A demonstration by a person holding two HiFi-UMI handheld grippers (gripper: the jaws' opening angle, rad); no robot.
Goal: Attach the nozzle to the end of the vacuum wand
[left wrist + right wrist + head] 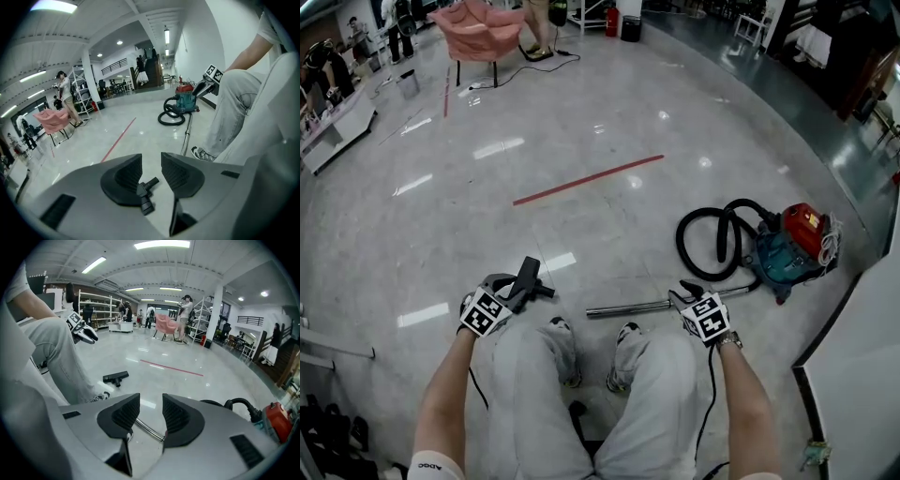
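Note:
The black floor nozzle [531, 278] lies on the shiny grey floor just in front of my left knee. My left gripper [514, 292] hovers right by it, jaws open and empty. In the left gripper view the nozzle [146, 188] shows on the floor through the gap of my left gripper [151, 161]. The silver wand [628, 307] lies flat in front of my feet. My right gripper [684, 295] hangs over its right end, open, and the wand [146, 427] runs below my right gripper [151, 401], not pinched.
A teal and red vacuum cleaner [794, 242] with a coiled black hose [712, 244] sits at the right. A red floor line [586, 179] runs ahead. A pink chair [478, 30] and several people stand far off. A white bench edge [853, 375] is at my right.

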